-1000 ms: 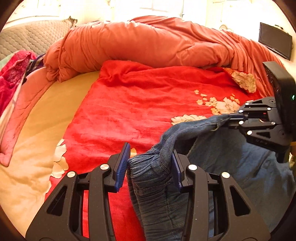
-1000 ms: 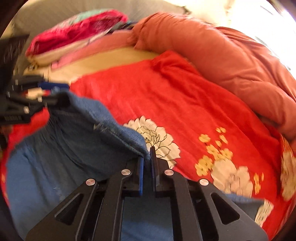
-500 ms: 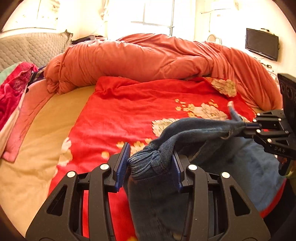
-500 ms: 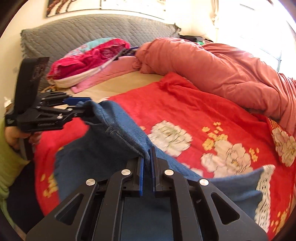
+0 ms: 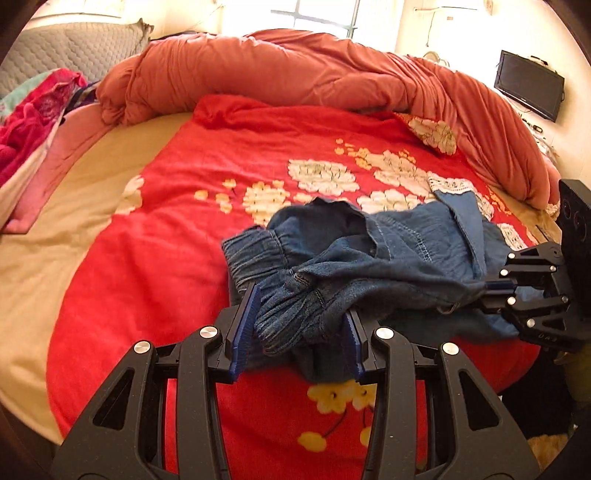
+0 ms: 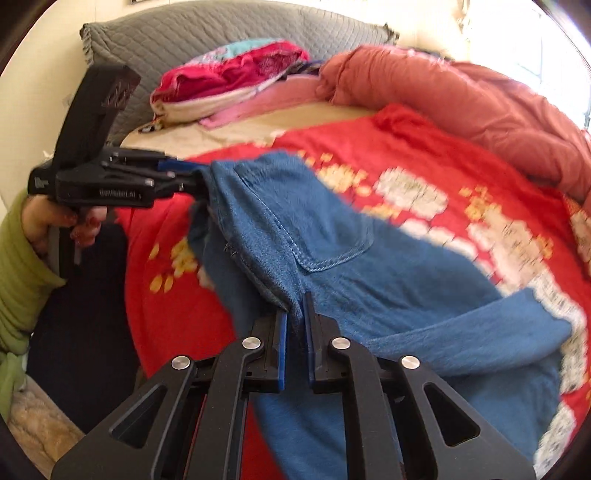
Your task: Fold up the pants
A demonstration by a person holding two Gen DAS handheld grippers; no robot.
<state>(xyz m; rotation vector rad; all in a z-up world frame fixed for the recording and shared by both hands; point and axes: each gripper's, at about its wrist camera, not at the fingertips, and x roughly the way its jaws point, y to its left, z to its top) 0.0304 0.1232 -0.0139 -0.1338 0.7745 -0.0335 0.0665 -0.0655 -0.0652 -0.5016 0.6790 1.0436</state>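
The blue denim pants (image 5: 388, 251) hang between both grippers over the near part of the bed, their lace-trimmed legs trailing onto the red blanket. My left gripper (image 5: 301, 325) is shut on the gathered elastic waistband. In the right wrist view it (image 6: 184, 173) appears at the left, with a hand in a green sleeve (image 6: 22, 258) holding it. My right gripper (image 6: 295, 317) pinches the other edge of the pants (image 6: 332, 240) beside a back pocket; its jaws are opening slightly, with denim still between the pads. In the left wrist view the right gripper (image 5: 484, 291) shows at the right edge.
A red floral blanket (image 5: 177, 229) covers the round bed, with a beige sheet (image 5: 55, 221) at the left. A rolled orange duvet (image 5: 295, 74) lies along the far side. A pile of pink and red clothes (image 6: 229, 81) sits by the grey headboard (image 6: 221, 33). A TV (image 5: 528, 88) hangs on the wall.
Both grippers have drawn the pants back toward the bed's near edge. More of the floral blanket shows beyond them, and the legs now trail across it.
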